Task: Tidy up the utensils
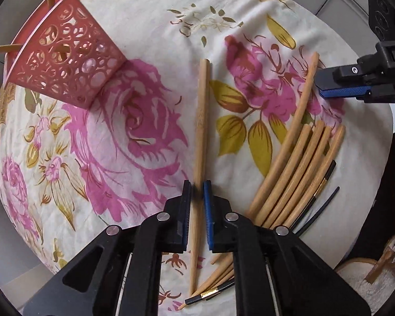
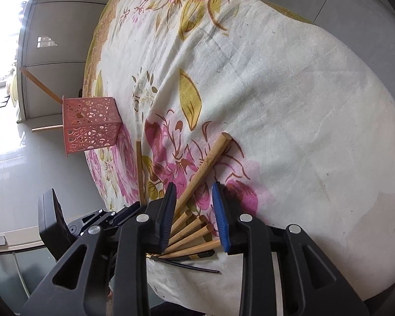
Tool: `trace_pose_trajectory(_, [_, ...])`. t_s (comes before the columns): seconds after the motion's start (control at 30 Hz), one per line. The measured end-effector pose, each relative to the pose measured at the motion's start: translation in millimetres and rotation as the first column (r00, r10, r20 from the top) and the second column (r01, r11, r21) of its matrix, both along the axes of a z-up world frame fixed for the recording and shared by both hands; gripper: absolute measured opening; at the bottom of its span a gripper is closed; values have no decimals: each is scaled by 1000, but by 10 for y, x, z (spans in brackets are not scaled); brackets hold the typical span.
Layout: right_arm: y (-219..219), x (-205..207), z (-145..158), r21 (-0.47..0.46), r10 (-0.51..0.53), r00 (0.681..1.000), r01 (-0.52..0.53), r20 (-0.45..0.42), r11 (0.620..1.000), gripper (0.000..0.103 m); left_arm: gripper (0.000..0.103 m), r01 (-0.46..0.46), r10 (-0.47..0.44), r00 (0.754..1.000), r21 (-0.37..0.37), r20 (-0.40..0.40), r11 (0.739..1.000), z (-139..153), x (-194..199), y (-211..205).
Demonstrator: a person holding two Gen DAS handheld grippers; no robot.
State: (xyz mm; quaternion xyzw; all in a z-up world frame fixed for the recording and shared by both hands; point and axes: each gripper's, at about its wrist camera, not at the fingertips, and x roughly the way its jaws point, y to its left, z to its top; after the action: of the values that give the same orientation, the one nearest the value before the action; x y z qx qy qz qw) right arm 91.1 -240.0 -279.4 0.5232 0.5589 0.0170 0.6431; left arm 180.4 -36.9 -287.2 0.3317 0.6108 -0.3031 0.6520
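Jaws on my left gripper (image 1: 196, 200) straddle a single bamboo chopstick (image 1: 201, 121), parted and not pinching it; my right gripper (image 2: 193, 210) gapes over the fanned chopstick pile (image 2: 194, 233). Both lie on a floral cloth (image 1: 134, 137) over the round counter (image 1: 366, 184). Far left stands the pink holder (image 1: 65, 65); grey floor tiles (image 2: 13, 168) lie beyond.

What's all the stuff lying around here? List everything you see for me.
Tablecloth: one, cream with pink flowers, covering the table.
Pink basket: one, perforated, far left of the cloth, two bamboo chopsticks sticking out.
Single chopstick: one, bamboo, mid-cloth, running between the left jaws.
Chopstick pile: several bamboo, a few black, fanned at the right.
Left gripper: black, jaws apart astride the single chopstick.
Right gripper: black with blue pad, jaws apart over the pile.
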Motion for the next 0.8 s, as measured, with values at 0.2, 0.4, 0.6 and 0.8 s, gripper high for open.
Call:
trace_pose_trajectory(0.2, [72,44,51,2,-6,1000,6,-11,1000,45,28,-93,96,993,-41,63,995,34,307,-235])
trace_pose_trajectory(0.4, [126,159,94,1,-15,999,15,-36,1000,58,11,-90,94,994,-65,55,994,-15,411,-347])
trace_pose_trajectory(0.6, [77,266,67,34,-88,993,91,-82,995,57,7,-85,102,986,-127,133,988,140,232,-352])
trace_pose_trajectory(0.8, [7,456,-21,-21,-102,979,100,-177,995,8,7,-112,172,968,-303,183,947,641,16,54])
